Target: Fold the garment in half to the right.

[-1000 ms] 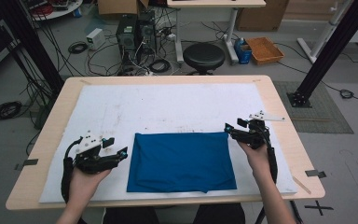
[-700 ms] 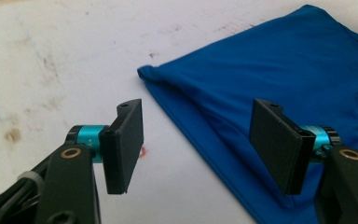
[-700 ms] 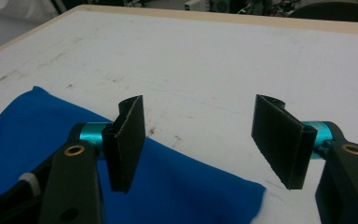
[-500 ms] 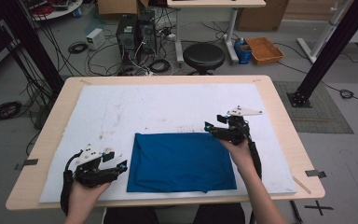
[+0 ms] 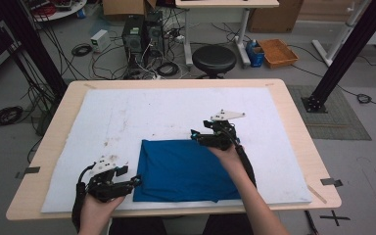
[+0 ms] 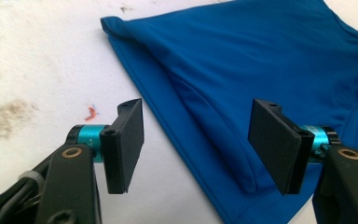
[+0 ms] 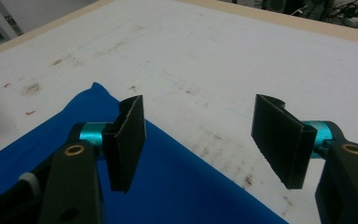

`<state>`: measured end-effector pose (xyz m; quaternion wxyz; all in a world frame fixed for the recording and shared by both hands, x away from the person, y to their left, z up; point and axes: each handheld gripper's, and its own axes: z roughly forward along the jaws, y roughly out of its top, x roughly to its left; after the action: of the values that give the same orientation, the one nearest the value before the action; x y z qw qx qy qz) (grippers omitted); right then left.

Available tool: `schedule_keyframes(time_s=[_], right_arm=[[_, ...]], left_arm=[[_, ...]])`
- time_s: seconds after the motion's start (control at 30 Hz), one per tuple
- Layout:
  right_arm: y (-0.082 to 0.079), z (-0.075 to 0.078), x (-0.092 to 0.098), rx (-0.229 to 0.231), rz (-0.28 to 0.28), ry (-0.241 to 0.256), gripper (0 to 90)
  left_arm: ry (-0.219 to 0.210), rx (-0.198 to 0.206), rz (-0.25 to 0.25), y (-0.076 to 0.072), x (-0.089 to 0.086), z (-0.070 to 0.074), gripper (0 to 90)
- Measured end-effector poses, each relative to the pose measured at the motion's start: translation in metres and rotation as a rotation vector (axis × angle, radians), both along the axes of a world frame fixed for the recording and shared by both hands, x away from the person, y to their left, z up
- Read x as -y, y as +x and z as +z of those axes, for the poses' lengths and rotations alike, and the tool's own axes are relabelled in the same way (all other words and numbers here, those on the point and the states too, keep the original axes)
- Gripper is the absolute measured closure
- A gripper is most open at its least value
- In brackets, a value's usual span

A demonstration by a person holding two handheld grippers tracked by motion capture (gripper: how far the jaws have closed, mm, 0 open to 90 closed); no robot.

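Right gripper had moved in from the desk's right side to the far edge of the blue cloth; the left gripper had dropped back toward the near edge.

The folded blue cloth [image 5: 183, 169] lay flat on the white mat [image 5: 142, 112] covering the desk [image 5: 298, 127], toward its near side. The right gripper [image 5: 196, 134] hovered over the cloth's far edge near its middle, its fingers [image 7: 128, 140] spread wide with nothing between them, one above the cloth and the other above the bare mat. The left gripper [image 5: 136, 180] sat just beside the cloth's near left corner, fingers [image 6: 126, 142] likewise wide apart and empty, pointed across the cloth's folded left edge.
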<state>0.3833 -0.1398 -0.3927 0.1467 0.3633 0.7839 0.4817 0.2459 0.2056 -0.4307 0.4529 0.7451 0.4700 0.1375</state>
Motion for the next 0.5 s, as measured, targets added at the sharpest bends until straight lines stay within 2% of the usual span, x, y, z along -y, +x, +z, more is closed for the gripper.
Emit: schedule_keyframes(time_s=[0.07, 0.17, 0.27, 0.5], right_arm=[[0.002, 0.001, -0.007, -0.002, 0.016, -0.002, 35.3], [0.004, 0.002, -0.017, 0.002, 0.032, -0.002, 35.3], [0.005, 0.002, -0.025, -0.005, 0.04, 0.002, 35.7], [0.009, -0.003, -0.043, -0.015, 0.06, 0.008, 35.9]], left_arm=[[-0.006, 0.0, 0.009, 0.0, 0.0, -0.001, 35.9], [-0.023, -0.025, 0.032, 0.0, -0.001, -0.004, 36.1], [-0.035, -0.032, 0.049, -0.003, 0.001, -0.005, 36.2], [-0.055, -0.07, 0.073, -0.006, 0.007, -0.01, 36.5]])
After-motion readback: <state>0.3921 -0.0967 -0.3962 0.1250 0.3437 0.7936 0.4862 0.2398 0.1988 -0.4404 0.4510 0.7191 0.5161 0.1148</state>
